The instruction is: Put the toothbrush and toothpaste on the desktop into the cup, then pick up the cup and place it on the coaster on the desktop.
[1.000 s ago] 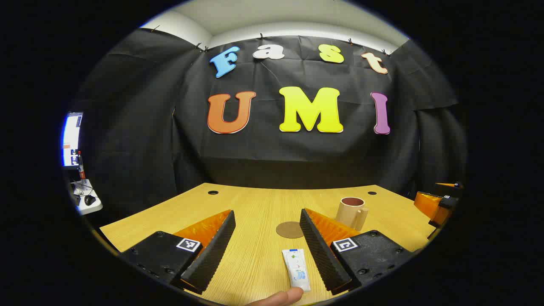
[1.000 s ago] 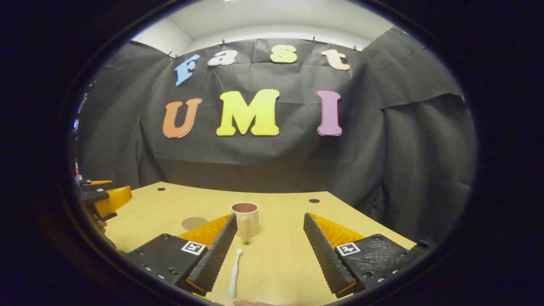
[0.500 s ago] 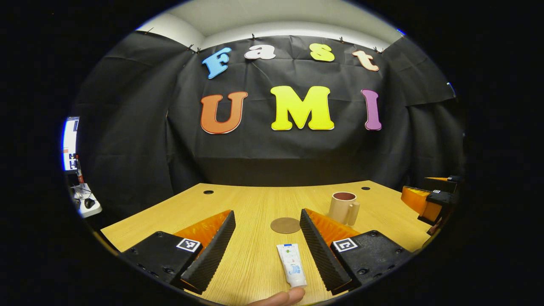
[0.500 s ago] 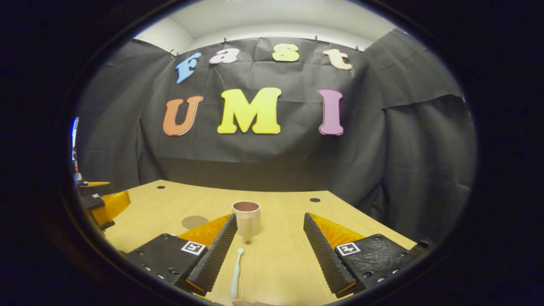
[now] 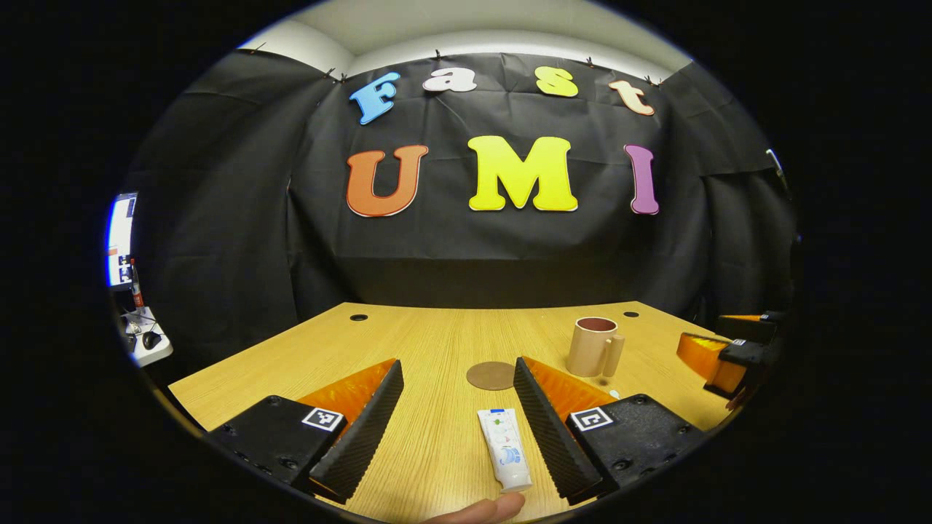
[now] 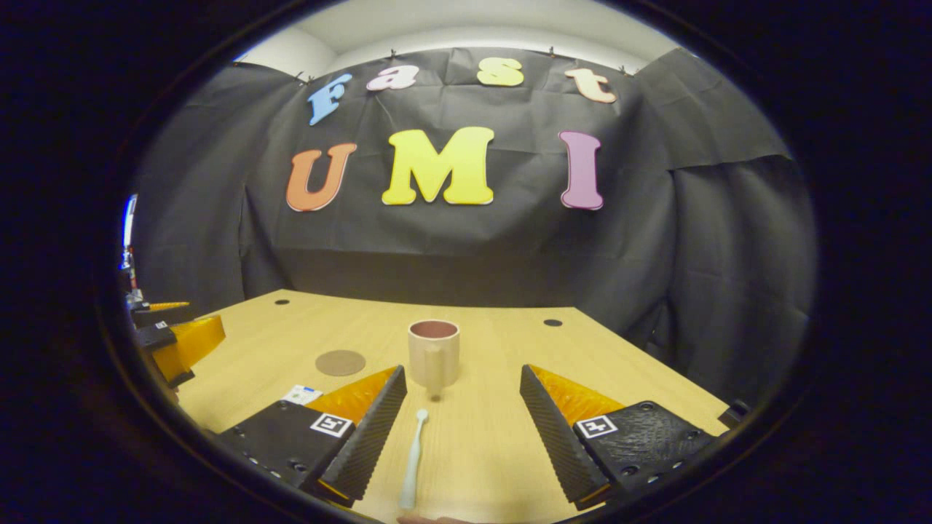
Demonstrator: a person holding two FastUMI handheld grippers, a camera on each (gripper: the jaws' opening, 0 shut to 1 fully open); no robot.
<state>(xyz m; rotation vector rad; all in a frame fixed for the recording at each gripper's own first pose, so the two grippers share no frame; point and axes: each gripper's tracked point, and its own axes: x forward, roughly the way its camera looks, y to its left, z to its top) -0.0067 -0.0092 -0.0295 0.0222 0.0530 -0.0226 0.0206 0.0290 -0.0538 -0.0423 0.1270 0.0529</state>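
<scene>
Both grippers held wide, nothing gripped; toothpaste (image 5: 504, 449) flat on desk (image 5: 429, 349) between left gripper (image 5: 459, 426) fingers, hard against the right one; toothbrush (image 6: 412, 460) likewise under right gripper (image 6: 460, 429); flat items likely skidded on closing; cup (image 6: 434, 352) tipped if clipped; coaster (image 5: 491, 375) far-left.

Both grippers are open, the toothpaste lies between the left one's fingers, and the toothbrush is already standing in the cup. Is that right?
Not quite. In the right gripper view the toothbrush lies flat on the desk, in front of the cup, which looks empty. The rest holds: the toothpaste lies between the open left gripper fingers, and the right gripper is open.
</scene>
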